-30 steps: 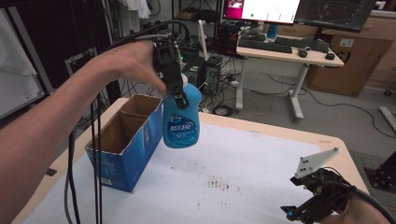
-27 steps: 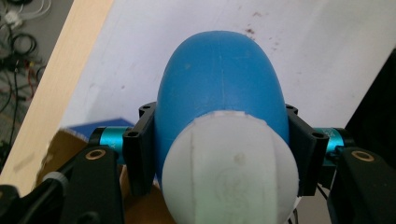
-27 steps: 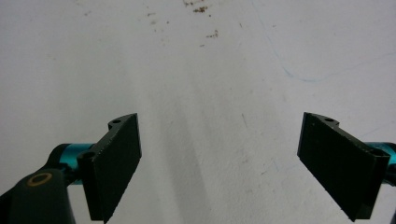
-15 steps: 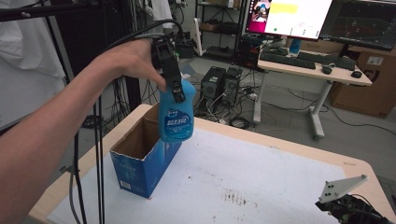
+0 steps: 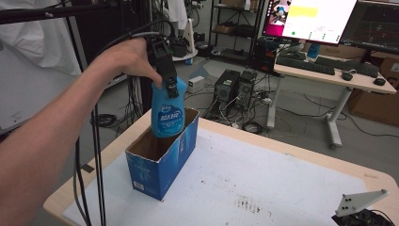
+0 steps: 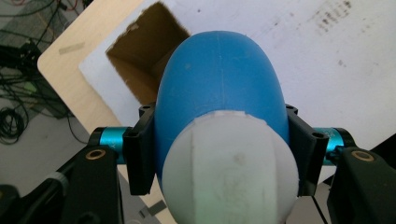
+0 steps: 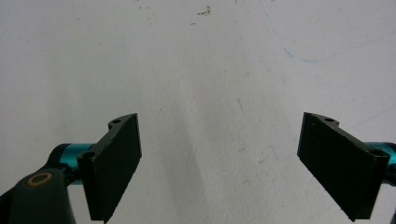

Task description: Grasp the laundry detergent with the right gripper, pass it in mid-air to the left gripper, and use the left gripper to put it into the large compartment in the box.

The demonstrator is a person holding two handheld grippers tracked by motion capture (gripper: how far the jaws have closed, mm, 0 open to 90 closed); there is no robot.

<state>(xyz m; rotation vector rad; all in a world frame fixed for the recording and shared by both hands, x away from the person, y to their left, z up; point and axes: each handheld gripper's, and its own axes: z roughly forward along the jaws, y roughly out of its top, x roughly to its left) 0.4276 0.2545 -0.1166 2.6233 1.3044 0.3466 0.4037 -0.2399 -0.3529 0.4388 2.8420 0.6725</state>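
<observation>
A blue bottle (image 5: pixel 166 112) with a white cap hangs upright over the open top of a blue cardboard box (image 5: pixel 162 157), its base level with the box rim. My left gripper (image 5: pixel 165 75) is shut on the bottle's neck from above. In the left gripper view both jaws clamp the blue bottle (image 6: pixel 219 88), its white cap nearest the camera, and the brown inside of the box (image 6: pixel 140 58) lies below. My right gripper (image 7: pixel 218 161) stands open over the bare white table sheet; its grey plate (image 5: pixel 360 202) shows at the bottom right of the high view.
The box stands on a white sheet (image 5: pixel 263 183) covering a wooden table (image 5: pixel 324 160), near the left edge. Black cables (image 5: pixel 96 155) hang beside the left forearm. Beyond the table are a desk with monitors (image 5: pixel 324 19), computer towers (image 5: pixel 235 87) and floor cables.
The left gripper has carried the bottle left and down, from beside the box to right over its open top. The right gripper has slid lower toward the bottom right corner.
</observation>
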